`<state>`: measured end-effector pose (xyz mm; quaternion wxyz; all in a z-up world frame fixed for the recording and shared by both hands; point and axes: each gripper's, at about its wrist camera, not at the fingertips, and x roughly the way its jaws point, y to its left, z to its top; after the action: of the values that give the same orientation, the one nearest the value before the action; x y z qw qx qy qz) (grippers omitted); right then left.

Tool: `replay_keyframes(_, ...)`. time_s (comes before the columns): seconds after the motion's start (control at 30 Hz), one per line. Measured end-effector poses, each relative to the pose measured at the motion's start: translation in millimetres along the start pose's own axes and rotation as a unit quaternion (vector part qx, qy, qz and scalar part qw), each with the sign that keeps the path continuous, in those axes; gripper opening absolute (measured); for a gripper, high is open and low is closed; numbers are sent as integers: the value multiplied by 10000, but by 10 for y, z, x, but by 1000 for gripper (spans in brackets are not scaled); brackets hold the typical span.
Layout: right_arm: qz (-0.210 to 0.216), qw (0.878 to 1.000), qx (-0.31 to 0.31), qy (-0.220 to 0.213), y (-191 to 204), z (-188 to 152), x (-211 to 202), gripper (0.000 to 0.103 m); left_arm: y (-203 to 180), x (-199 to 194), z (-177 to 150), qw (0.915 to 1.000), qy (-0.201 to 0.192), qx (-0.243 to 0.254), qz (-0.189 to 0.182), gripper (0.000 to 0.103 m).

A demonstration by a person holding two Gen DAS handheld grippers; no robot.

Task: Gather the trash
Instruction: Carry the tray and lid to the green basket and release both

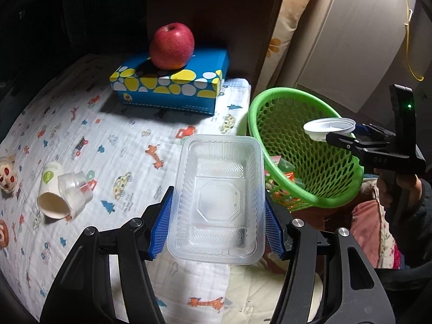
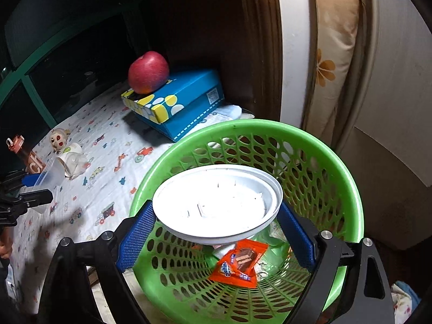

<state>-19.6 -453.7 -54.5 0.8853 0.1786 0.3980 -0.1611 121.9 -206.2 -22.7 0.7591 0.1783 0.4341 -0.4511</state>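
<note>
My left gripper (image 1: 218,224) is shut on a clear plastic food tray (image 1: 218,202), held above the patterned cloth just left of the green mesh basket (image 1: 305,162). My right gripper (image 2: 216,232) is shut on a white plastic lid (image 2: 217,202) and holds it over the open basket (image 2: 310,162). It also shows in the left wrist view (image 1: 337,135) with the lid (image 1: 328,127). An orange snack wrapper (image 2: 239,263) lies inside the basket. A paper cup (image 1: 50,189) and a clear plastic cup (image 1: 74,189) lie tipped over on the cloth at left.
A red apple (image 1: 171,46) sits on a blue tissue box (image 1: 172,81) at the back. A small doll figure (image 2: 58,139) and a bottle (image 2: 24,154) stand at the far left. A cushion and wall panels rise behind the basket.
</note>
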Motion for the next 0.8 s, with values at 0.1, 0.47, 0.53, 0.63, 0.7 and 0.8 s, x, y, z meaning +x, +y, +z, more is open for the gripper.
replay_keyframes(0.1,-28,9999,73,-89,-194,-62,-59,87,-178,81,119,9999,12,100,-89,59)
replay_keyframes(0.47,-20,9981,284,-544,-479,-180,-335,90,-657,396,380,9982,229,411,-374,59)
replay_keyframes(0.53,-22,9979,311,-574,-470,-180,-374,90,-781,482,411,9973,305,502,-441,59)
replay_keyframes(0.63,11,9971,393,-655,-538,-208,-445,90,-901,588,439,9963,400,617,-444,59)
replay_keyframes(0.7,18,9969,423,-656,-562,-200,-460,90,-1005,685,453,9955,498,676,-446,59)
replay_keyframes(0.8,73,9963,493,-694,-607,-191,-504,90,-1110,774,467,9947,591,723,-429,60)
